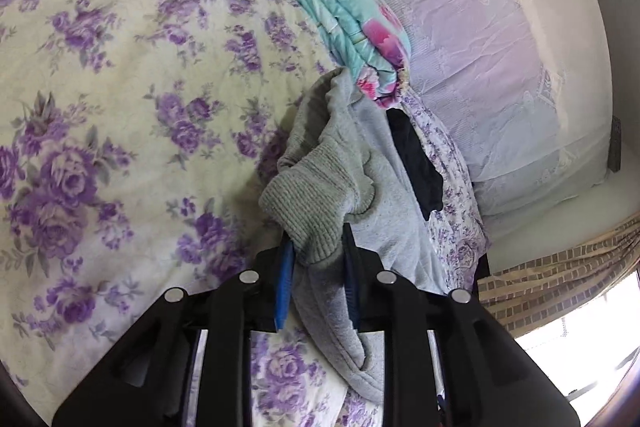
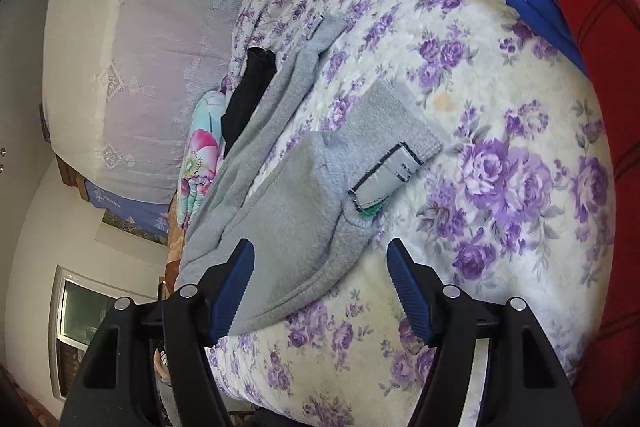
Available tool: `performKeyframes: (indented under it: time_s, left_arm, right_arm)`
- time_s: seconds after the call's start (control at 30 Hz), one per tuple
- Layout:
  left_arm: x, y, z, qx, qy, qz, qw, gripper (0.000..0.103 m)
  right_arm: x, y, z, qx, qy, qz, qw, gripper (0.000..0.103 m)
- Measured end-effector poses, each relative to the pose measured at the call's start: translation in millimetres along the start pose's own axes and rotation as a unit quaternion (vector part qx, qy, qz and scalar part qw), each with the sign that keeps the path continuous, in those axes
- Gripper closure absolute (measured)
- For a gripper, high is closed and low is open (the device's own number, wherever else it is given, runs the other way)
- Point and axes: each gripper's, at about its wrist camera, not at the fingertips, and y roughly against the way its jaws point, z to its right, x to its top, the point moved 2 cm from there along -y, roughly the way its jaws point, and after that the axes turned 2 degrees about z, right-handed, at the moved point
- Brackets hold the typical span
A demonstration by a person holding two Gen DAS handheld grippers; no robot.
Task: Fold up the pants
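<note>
Left gripper (image 1: 318, 243) clamped on grey pants (image 1: 340, 187) ribbed cuff, right gripper (image 2: 320, 283) open over waistband end. Pants sprawled across bed (image 2: 480, 107); soft, floppy fleece, so grab hems/corners.

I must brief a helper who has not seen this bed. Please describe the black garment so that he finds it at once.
Start from the bed with the purple-flowered cover. The grey pants lie stretched across it. The black garment lies along their far edge, beside the folded turquoise-and-pink quilt; it is the only plain black cloth there.
</note>
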Motion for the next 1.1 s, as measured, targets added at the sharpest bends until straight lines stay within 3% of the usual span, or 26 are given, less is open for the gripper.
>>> performKeyframes:
  time_s: [0.1,0.13,0.17,0.2,0.3,0.37,0.43,0.5,0.57,0.63,0.73,0.83,0.97,1.1]
  left_arm:
    - [-1.0,-5.5,-9.3,0.002,0.016,-0.005,0.9999,0.082]
    - [-0.9,-6.8,-11.2,0.003,0.018,-0.006,0.9998,0.082]
    - [-1.1,-6.9,-12.9,0.004,0.021,-0.006,0.9998,0.082]
    - [-1.5,-5.9,-13.9,0.003,0.024,-0.006,0.9997,0.083]
    - [-3.4,3.7,-10.7,-0.002,0.019,-0.002,0.9998,0.084]
    - [-5.9,10.4,-10.1,0.007,0.008,0.004,0.9999,0.084]
    - [-9.5,12.5,-15.0,0.019,0.005,0.0,0.9998,0.084]
    - [-13.8,13.1,-23.5,0.042,0.006,-0.009,0.9991,0.072]
    - [-12.9,24.2,-24.1,0.056,-0.002,0.0,0.9985,0.068]
    - [-3.2,40.9,-14.5,0.087,-0.035,0.031,0.9951,0.067]
    - [26.4,52.2,10.1,0.112,-0.079,0.06,0.9888,0.05]
    - [59.3,29.5,39.0,0.099,-0.105,0.043,0.9886,0.046]
    - [94.9,-30.7,63.7,0.081,-0.114,-0.003,0.9901,0.046]
    - [117.8,-83.2,68.5,0.099,-0.115,-0.031,0.988,0.046]
  right_arm:
    - [6.4,-16.9,10.0,-0.003,-0.018,0.008,1.0,0.037]
    - [10.5,-19.0,8.3,0.002,-0.018,0.02,1.0,0.055]
    - [14.6,-19.8,6.4,0.009,-0.016,0.033,0.999,0.066]
    - [18.8,-20.5,5.7,0.015,-0.017,0.043,0.999,0.088]
    - [29.4,-14.3,2.2,0.033,-0.012,0.067,0.997,0.094]
    - [31.9,-8.9,1.7,0.029,0.002,0.07,0.997,0.094]
    - [31.7,-14.4,15.3,0.006,-0.001,0.043,0.999,0.093]
    - [28.1,-20.6,33.6,-0.018,-0.014,0.013,1.0,0.094]
    - [26.8,-9.1,32.4,-0.01,-0.022,0.01,1.0,0.084]
    - [32.0,13.0,22.4,-0.016,-0.012,0.042,0.999,0.058]
    - [52.3,35.3,-1.8,-0.024,0.03,0.085,0.996,0.057]
    - [76.9,29.2,-16.4,0.004,0.025,0.091,0.996,0.053]
    - [107.5,-7.7,-25.4,0.023,-0.008,0.078,0.997,0.05]
    - [117.7,-41.6,-30.7,0.036,-0.033,0.051,0.997,0.047]
